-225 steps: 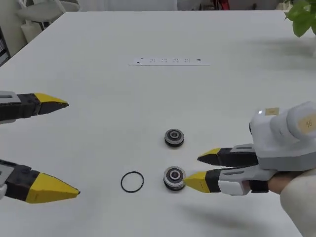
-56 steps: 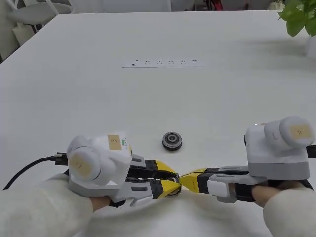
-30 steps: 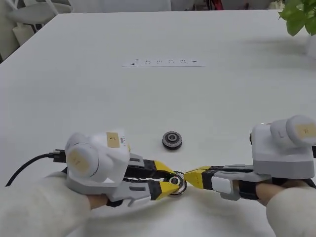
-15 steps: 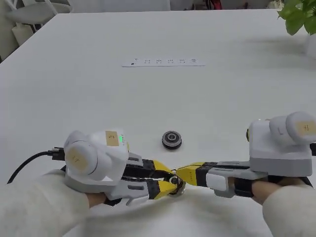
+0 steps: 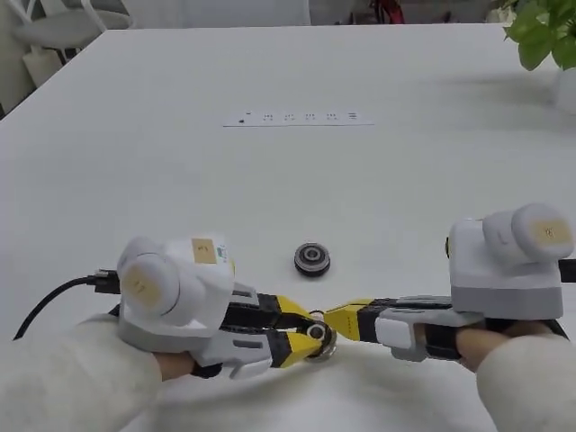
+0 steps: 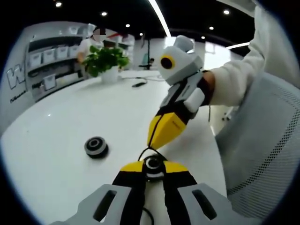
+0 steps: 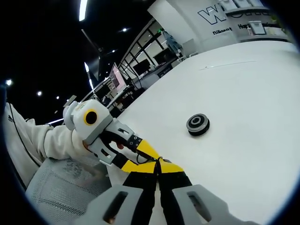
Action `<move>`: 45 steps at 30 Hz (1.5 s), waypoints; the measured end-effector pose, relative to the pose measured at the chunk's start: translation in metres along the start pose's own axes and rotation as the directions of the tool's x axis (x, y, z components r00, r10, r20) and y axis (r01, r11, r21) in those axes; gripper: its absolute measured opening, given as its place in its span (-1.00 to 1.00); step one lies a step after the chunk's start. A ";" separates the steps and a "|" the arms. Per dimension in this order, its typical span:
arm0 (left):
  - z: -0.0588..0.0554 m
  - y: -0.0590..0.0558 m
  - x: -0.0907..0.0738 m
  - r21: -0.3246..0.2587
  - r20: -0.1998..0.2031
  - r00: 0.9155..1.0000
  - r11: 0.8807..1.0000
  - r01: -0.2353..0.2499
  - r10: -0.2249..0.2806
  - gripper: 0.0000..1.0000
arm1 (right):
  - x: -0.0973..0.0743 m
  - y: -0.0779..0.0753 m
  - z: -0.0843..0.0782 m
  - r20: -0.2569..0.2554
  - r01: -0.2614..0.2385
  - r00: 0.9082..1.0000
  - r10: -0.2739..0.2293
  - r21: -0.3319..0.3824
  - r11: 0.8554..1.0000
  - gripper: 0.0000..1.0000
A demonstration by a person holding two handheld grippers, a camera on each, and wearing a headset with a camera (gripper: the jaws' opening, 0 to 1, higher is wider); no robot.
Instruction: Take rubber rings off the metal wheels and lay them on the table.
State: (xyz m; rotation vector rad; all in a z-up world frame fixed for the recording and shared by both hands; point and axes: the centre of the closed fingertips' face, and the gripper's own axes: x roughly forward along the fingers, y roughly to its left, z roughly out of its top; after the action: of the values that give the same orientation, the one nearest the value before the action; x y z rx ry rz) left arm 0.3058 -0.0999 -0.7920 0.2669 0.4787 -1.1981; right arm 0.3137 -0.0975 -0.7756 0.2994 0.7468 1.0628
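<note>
My left gripper (image 5: pixel 310 332) is shut on a small metal wheel (image 5: pixel 318 333) just above the white table (image 5: pixel 270 198). In the left gripper view the wheel (image 6: pixel 153 163) sits between my left gripper's (image 6: pixel 153 168) yellow jaws. My right gripper (image 5: pixel 331 319) meets it tip to tip from the right, shut on a thin black rubber ring (image 6: pixel 142 152) that loops out from the wheel. The right gripper view has its own jaws (image 7: pixel 158 163) pressed together against the left gripper (image 7: pixel 140 149). A second wheel (image 5: pixel 311 258) (image 6: pixel 96 146) (image 7: pixel 198 124) lies flat on the table just beyond.
A long white strip with small marks (image 5: pixel 297 118) lies across the table's middle. A green plant (image 5: pixel 538 31) stands at the far right corner, a chair (image 5: pixel 54 22) beyond the far left. A black cable (image 5: pixel 54 301) trails from the left gripper.
Since 7.5 s ago both grippers have come together and shut at the near wheel. Over the last second the right gripper closed in on the wheel again, holding the ring.
</note>
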 end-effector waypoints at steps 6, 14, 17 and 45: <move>0.000 -0.001 -0.006 0.007 -0.029 1.000 1.000 0.006 -0.006 -0.69 | -0.003 0.002 0.002 0.001 0.002 1.000 -0.002 -0.006 1.000 -1.00; 0.014 -0.002 -0.020 0.023 -0.015 1.000 1.000 0.003 -0.003 -0.54 | -0.014 0.004 0.012 0.047 0.001 0.999 -0.001 0.002 1.000 -1.00; 0.020 0.002 -0.029 0.021 -0.009 1.000 1.000 -0.005 0.006 -0.46 | -0.019 0.004 0.019 0.063 0.006 0.998 -0.006 -0.007 1.000 -1.00; 0.018 0.015 -0.147 -0.032 -0.006 0.976 0.976 -0.217 0.217 0.47 | 0.005 0.052 0.071 0.085 -0.130 0.986 0.141 -0.125 0.984 -1.00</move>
State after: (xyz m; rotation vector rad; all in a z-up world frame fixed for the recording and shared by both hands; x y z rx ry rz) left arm 0.2818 0.0187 -0.7053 0.2854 0.4588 -0.9763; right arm 0.3277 -0.0595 -0.6974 0.2987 0.5830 1.2088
